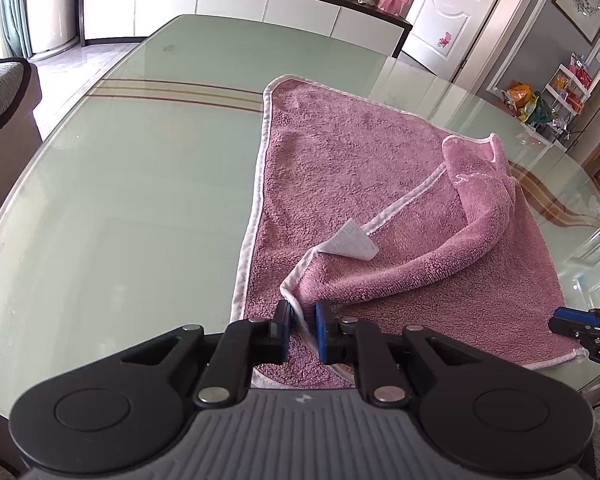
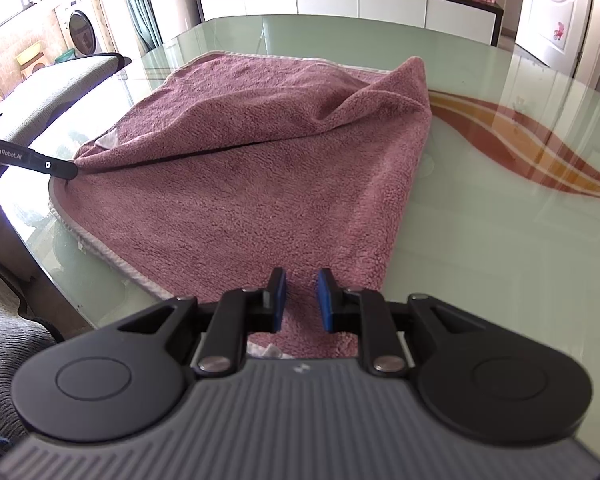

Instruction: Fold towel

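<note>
- Both hand-held grippers tilt steeply down toward the glass-topped surface (image 1: 120,184), one at each near corner of the single pink towel (image 1: 360,168); no hand or sleeve of the person shows
- The left hand-held gripper (image 1: 302,330) has its two blue pads drawn close, with a narrow gap between them; the white-trimmed edge of the towel runs up through that gap, and the cloth rises from there in a lifted roll, so it appears to be pinching the hem
- Seen from the right wrist, the left hand-held gripper's dark fingertip sits right at the raised left corner of the towel, where the fold line begins
- The right hand-held gripper (image 2: 301,300) is likewise nearly closed, a slim gap between its blue pads; towel pile fills that gap and the cloth comes to a point there, but whether the pads actually press on it I cannot tell
- The towel lies on the near half of the surface, partly doubled over: a top layer drapes across from the left corner to a peaked fold at the far right, with the lower layer flat beneath
- One white care label (image 1: 352,243) sticks out from the hem on the folded flap, just beyond the left pads
- Counted: one towel, one label, two hand-held grippers, each with two fingers
- Curved brown and orange stripes (image 2: 540,152) are printed under the glass to the right of the towel, well apart from both tools
</note>
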The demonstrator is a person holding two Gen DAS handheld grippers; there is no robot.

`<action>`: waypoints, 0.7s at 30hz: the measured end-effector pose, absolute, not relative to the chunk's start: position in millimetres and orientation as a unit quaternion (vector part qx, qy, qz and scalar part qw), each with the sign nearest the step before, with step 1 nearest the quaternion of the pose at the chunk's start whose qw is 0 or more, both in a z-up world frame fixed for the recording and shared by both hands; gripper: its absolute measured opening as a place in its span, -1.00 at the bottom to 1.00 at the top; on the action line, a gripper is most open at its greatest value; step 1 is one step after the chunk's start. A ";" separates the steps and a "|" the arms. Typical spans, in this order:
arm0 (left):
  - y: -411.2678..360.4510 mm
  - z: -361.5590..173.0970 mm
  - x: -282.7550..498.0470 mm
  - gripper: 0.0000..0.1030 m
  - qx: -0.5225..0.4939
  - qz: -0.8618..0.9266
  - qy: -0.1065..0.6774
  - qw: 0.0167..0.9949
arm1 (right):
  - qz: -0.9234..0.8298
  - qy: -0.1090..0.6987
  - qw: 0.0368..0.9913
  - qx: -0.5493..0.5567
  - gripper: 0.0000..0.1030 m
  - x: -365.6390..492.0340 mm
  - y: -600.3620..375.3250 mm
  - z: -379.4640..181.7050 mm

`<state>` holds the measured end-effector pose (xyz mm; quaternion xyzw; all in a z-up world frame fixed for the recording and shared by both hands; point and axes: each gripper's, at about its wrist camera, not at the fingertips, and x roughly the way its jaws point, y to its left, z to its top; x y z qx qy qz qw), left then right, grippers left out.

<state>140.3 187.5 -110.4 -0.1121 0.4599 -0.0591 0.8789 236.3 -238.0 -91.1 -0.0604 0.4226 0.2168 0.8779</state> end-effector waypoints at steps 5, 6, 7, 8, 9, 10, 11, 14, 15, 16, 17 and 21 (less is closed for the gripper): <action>188.6 -109.8 139.9 -0.70 -0.112 -0.057 0.460 0.879 | 0.218 0.424 0.877 -0.064 -0.67 237.2 -237.5 -90.8; 188.6 -109.4 139.8 -0.70 -0.112 -0.056 0.460 0.879 | 0.218 0.425 0.876 -0.066 -0.68 237.5 -236.9 -90.7; 188.6 -109.0 139.7 -0.70 -0.111 -0.056 0.460 0.879 | 0.218 0.426 0.875 -0.070 -0.69 237.8 -235.9 -90.4; 188.2 -108.1 139.6 -0.70 -0.109 -0.055 0.461 0.879 | 0.218 0.427 0.874 -0.074 -0.69 238.2 -234.9 -90.2; 188.0 -107.1 139.5 -0.70 -0.105 -0.052 0.460 0.880 | 0.219 0.428 0.874 -0.078 -0.69 238.5 -234.2 -90.1; 187.8 -106.0 139.3 -0.70 -0.101 -0.049 0.460 0.881 | 0.220 0.428 0.873 -0.080 -0.70 238.6 -233.5 -90.2; 188.4 -105.3 139.1 -0.70 -0.097 -0.044 0.460 0.882 | 0.221 0.428 0.872 -0.083 -0.70 238.8 -233.2 -90.3; 193.7 -104.1 138.2 -0.70 -0.100 -0.035 0.461 0.881 | 0.225 0.430 0.870 -0.087 -0.70 239.9 -232.6 -89.9; 197.6 -104.4 137.7 -0.70 -0.113 -0.038 0.462 0.879 | 0.226 0.430 0.870 -0.088 -0.70 240.2 -232.2 -89.6; 199.9 -104.4 137.0 -0.70 -0.119 -0.039 0.462 0.878 | 0.227 0.431 0.869 -0.090 -0.70 240.5 -231.8 -89.3; 201.4 -104.1 136.2 -0.70 -0.121 -0.039 0.462 0.878 | 0.228 0.431 0.868 -0.091 -0.70 240.6 -231.6 -89.2; 199.5 -100.0 135.2 -0.70 -0.124 -0.050 0.459 0.878 | 0.230 0.433 0.867 -0.094 -0.70 241.5 -230.6 -88.9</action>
